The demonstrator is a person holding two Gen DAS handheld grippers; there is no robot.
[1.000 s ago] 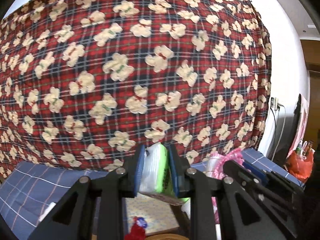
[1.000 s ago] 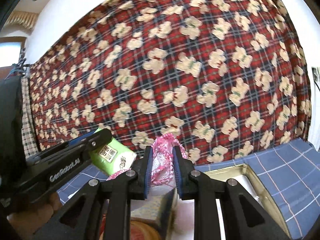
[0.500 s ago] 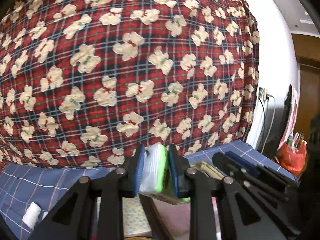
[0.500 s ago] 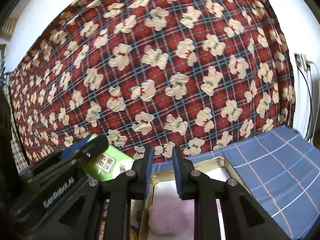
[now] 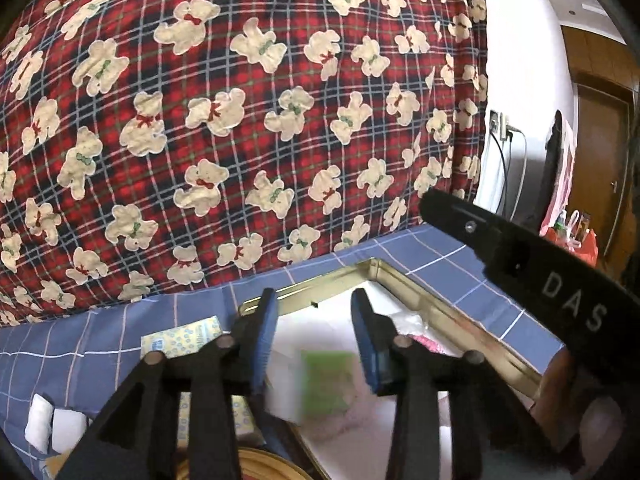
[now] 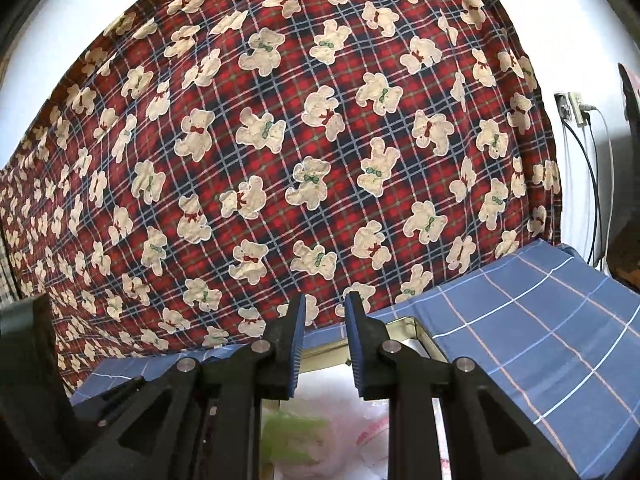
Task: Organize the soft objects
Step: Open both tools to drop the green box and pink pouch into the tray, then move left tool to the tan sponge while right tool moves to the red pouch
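My left gripper (image 5: 314, 328) is open and empty above a gold-rimmed tin box (image 5: 416, 294). A green and white tissue pack (image 5: 316, 384), blurred, is just below the left jaws, over the box. It also shows as a green blur in the right wrist view (image 6: 296, 438). A pink soft item (image 5: 426, 342) lies in the box, also seen in the right wrist view (image 6: 360, 432). My right gripper (image 6: 323, 334) is open and empty over the same box (image 6: 424, 330). Its black body crosses the left wrist view (image 5: 520, 264).
A red plaid bear-print blanket (image 5: 240, 120) hangs behind. A blue checked cloth (image 6: 520, 320) covers the table. A yellow patterned pack (image 5: 180, 338) and white cotton pads (image 5: 44, 426) lie left of the box. A round tin lid (image 5: 256, 464) sits near the front. Cables hang at right.
My left gripper has opened and the green tissue pack has dropped out of it toward the box. My right gripper let go of the pink item earlier and stays open.
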